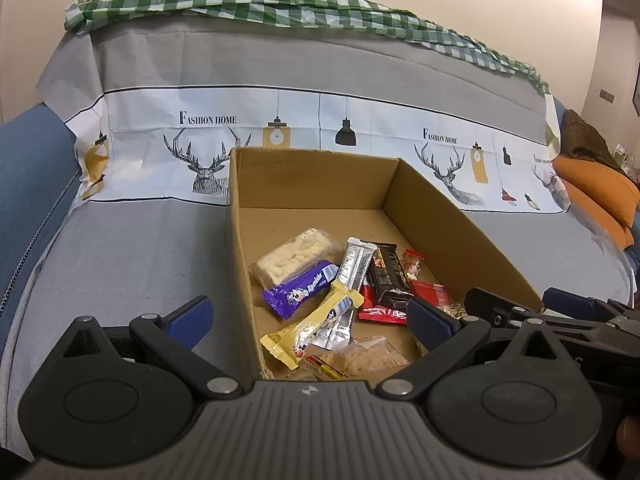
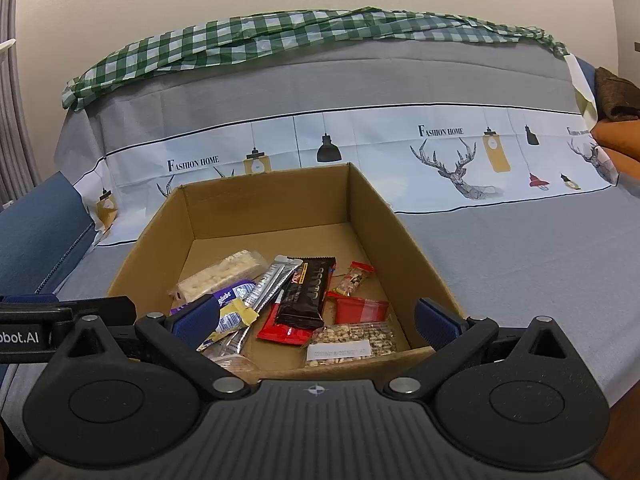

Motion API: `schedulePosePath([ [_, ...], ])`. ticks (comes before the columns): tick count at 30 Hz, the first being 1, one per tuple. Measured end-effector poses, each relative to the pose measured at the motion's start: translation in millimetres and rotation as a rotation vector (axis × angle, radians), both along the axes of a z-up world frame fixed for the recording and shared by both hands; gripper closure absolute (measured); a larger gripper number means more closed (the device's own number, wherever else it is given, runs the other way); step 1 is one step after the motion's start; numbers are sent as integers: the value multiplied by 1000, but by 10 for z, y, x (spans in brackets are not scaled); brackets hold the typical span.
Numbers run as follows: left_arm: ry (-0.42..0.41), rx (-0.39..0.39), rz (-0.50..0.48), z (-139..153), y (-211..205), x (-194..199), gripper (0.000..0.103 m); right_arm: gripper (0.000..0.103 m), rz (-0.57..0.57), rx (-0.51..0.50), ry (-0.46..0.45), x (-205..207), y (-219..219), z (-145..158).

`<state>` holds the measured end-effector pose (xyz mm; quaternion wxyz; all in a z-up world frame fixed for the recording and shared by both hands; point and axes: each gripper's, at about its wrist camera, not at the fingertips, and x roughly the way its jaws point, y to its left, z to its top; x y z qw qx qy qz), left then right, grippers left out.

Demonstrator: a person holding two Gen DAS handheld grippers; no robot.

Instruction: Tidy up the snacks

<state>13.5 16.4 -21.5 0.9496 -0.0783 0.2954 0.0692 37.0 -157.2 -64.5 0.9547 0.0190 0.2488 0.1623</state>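
Observation:
An open cardboard box (image 1: 448,216) (image 2: 384,216) sits on the covered sofa seat and holds several snacks: a white rice bar (image 1: 294,260) (image 2: 220,274), a purple bar (image 1: 300,288), a yellow packet (image 1: 316,322), a silver stick (image 1: 354,264) (image 2: 272,280), a black bar (image 1: 390,276) (image 2: 308,292), red packets (image 2: 360,308) and a clear nut bag (image 2: 352,342). My left gripper (image 1: 310,322) is open and empty over the box's near left wall. My right gripper (image 2: 318,322) is open and empty over the box's near edge.
A grey cover with a deer and lamp print (image 2: 460,160) drapes the sofa. A green checked cloth (image 1: 240,0) lies along the backrest top. An orange cushion (image 1: 596,196) sits at the right end. The blue sofa arm (image 1: 28,168) is at the left.

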Motion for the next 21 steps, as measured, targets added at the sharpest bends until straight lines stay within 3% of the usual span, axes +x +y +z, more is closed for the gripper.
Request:
schedulePosePath([
  [21, -7, -3, -11, -3, -4, -14, 0, 1, -3, -1, -1, -3, -2, -2],
])
